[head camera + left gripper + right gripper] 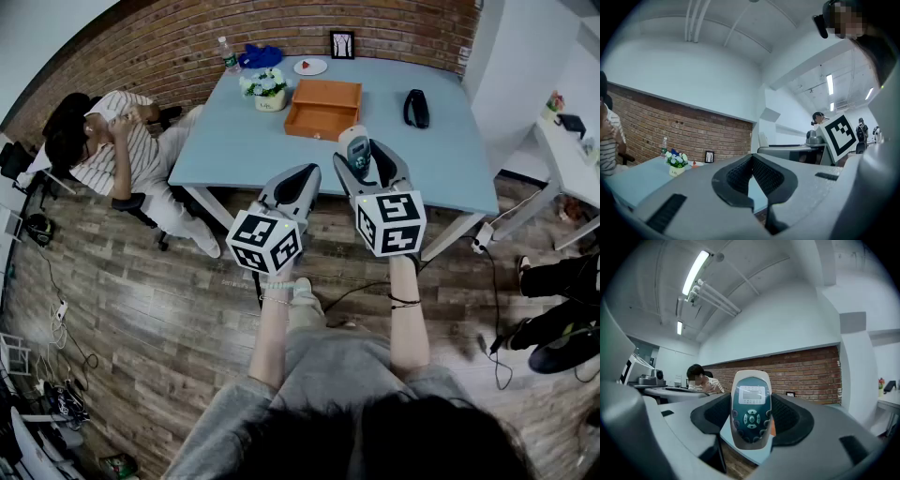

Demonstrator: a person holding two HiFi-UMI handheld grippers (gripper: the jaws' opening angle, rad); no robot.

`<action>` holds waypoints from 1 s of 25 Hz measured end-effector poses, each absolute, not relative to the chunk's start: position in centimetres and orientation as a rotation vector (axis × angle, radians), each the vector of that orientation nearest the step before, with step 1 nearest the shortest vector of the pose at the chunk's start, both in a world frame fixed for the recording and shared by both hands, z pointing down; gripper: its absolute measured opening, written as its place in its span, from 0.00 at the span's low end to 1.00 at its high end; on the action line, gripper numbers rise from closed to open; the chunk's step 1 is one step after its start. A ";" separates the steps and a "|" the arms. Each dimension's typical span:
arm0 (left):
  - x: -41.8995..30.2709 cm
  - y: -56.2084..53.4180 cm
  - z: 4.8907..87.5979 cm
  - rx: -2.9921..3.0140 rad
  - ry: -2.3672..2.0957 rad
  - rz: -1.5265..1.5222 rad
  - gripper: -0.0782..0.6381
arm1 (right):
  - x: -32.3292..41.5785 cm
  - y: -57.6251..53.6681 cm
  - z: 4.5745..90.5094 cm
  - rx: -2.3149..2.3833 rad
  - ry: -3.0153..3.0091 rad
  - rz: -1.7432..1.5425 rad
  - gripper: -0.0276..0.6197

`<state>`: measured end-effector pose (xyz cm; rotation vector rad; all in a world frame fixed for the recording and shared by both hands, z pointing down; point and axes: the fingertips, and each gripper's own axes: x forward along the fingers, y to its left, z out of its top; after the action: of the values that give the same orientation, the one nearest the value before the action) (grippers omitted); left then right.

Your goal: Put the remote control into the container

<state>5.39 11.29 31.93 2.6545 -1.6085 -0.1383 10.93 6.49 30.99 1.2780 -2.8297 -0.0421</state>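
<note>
1. The light blue table [234,141] is taking up the middle of the head view; part of its near edge is hiding behind the 2 grippers, and its legs are mostly out of sight.
2. A seated person [112,150] in a striped top is leaning at the table's left side, with the face not showing.
3. Both of the wearer's forearms are reaching forward side by side, bare, with a band on each wrist, and the hands are disappearing behind the marker cubes.
4. The container [323,109], an open orange wooden box, is lying flat on the table's far half, and its floor is showing bare.
5. The left gripper [298,174] is hovering over the table's near edge, tilted toward the right one; its jaws are meeting at the tips with nothing between them.
6. The right gripper [362,161] is hovering just beside it, and its jaws are standing wide and pressing on both sides of the remote control [357,146].
7. The remote control is standing upright in that grip, screen above buttons, facing the gripper's camera, in the air near the table's front edge and well apart from the container.
8. A black object [416,108] is lying right of the container; what it is cannot be made out.
9. A flower pot [265,89] is standing just left of the container.
</note>
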 end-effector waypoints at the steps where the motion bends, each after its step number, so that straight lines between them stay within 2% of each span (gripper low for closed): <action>1: 5.4 11.4 31.8 2.656 -1.609 -0.138 0.11 | 10.9 6.6 30.9 1.276 -2.829 -0.045 0.45; 25: 5.3 7.7 33.5 2.605 -1.600 -0.092 0.11 | 10.6 3.1 34.1 1.213 -2.776 0.033 0.45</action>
<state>5.28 7.75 33.47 2.6053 -1.6004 -0.0918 10.55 3.05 34.05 1.2127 -2.7764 0.0327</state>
